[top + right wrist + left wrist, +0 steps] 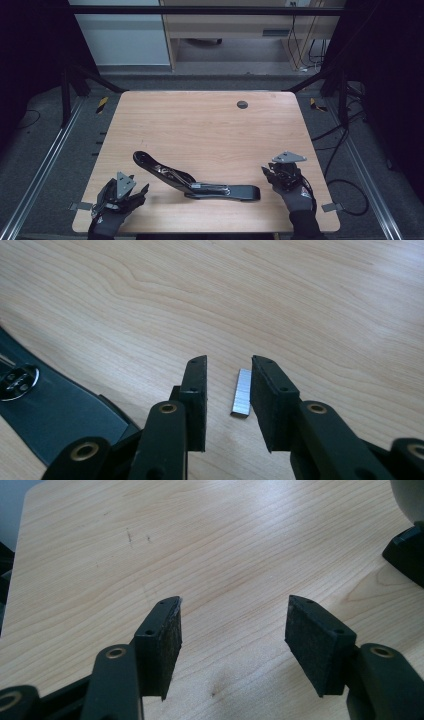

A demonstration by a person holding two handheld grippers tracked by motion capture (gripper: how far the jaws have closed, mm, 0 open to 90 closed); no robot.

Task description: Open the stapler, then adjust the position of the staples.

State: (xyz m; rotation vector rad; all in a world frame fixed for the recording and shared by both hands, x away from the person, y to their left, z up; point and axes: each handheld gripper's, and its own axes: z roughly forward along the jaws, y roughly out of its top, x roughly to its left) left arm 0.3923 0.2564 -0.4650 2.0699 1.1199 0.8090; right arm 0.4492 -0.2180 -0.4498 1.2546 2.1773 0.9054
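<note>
Two claws sit at the near edge of the worktop, each in a gloved hand. The right claw has its jaws spread, and a short strip of staples lies flat on the wood between them, close to the jaw at its 3 o'clock side; whether that pad touches the strip cannot be told. In the high view the right claw stands at about 4 o'clock on the worktop. At its 9 o'clock lies a black stapler, hinged open, one arm stretched toward 10 o'clock. The left claw is also spread, with bare wood between its pads; it rests near 7 o'clock, just beside the stapler's raised arm.
</note>
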